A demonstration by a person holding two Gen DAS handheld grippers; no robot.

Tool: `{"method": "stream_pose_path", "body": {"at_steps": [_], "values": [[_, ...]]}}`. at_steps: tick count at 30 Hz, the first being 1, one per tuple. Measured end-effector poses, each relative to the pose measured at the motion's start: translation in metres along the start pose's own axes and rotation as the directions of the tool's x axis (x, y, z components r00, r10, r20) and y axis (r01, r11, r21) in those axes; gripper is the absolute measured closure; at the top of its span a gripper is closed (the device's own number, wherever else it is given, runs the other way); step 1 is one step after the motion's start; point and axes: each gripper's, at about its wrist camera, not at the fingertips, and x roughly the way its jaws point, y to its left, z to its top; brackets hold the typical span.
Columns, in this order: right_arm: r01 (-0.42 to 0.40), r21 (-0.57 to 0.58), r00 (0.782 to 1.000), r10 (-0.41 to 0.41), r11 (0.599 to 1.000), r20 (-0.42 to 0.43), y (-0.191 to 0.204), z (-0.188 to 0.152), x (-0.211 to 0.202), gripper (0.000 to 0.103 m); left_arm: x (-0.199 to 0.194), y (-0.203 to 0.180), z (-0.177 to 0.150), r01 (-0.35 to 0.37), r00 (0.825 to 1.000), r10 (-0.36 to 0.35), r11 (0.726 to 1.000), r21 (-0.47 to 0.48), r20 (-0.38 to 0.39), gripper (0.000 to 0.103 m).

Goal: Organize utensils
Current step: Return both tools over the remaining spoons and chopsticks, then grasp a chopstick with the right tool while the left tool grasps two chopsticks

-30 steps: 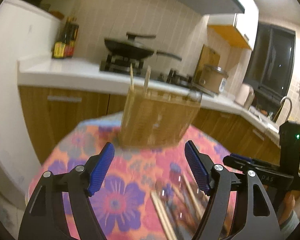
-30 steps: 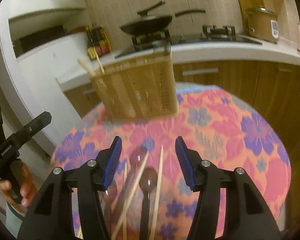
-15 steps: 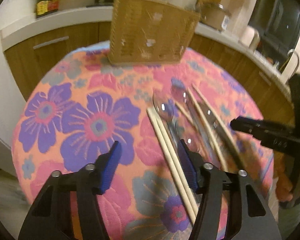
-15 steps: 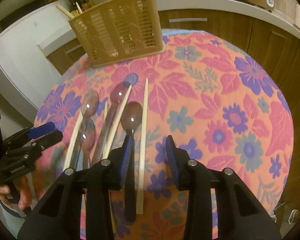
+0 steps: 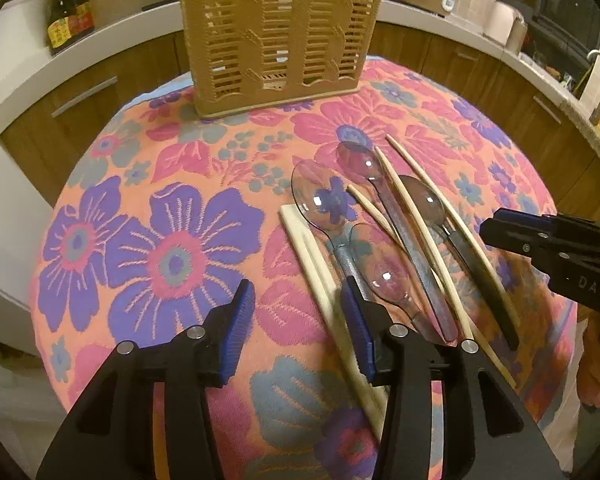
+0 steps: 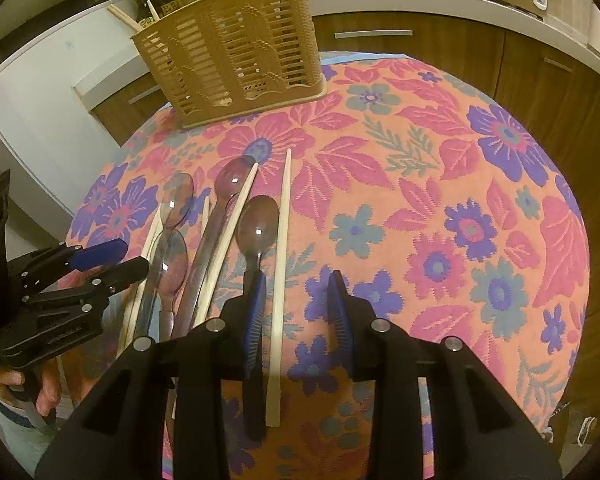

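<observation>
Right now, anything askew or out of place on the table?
Yes. The spoons and chopsticks lie loose in a fan on the floral tablecloth, some crossing: one chopstick rests across a clear spoon. The slotted utensil basket behind already holds chopsticks. Nothing looks spilled or damaged.

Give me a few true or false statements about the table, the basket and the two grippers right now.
1. The slotted basket stands upright at the far side of the flowered tablecloth. True.
2. All the spoons are already in the basket. False: several clear spoons lie on the cloth among loose chopsticks.
3. The right gripper has one chopstick lying between its fingers. True.
4. The left gripper holds a spoon in the air. False: nothing is between its fingers.
5. Chopsticks already stick out of the basket. True.
</observation>
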Motion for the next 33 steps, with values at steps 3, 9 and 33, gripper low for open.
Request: {"method": "stream_pose_path", "body": {"at_steps": [3, 9, 33], "values": [[0.004, 0.005, 1.0, -0.004, 1.0, -0.003, -0.001, 0.001, 0.001, 0.074, 0.004, -0.008, 0.003, -0.046, 0.999, 0.046, 0.998, 0.035, -0.012, 0.059], [-0.024, 0.006, 0.999, 0.025, 1.0, -0.035, -0.002, 0.004, 0.006, 0.074, 0.003, -0.006, 0.001, -0.068, 0.998, 0.069, 0.996, 0.059, -0.007, 0.073], [0.09, -0.197, 0.955, -0.141, 0.976, -0.26, 0.027, 0.057, 0.053, 0.089, -0.005, 0.031, 0.004, -0.041, 0.999, 0.041, 0.999, -0.03, -0.017, 0.09]]}}
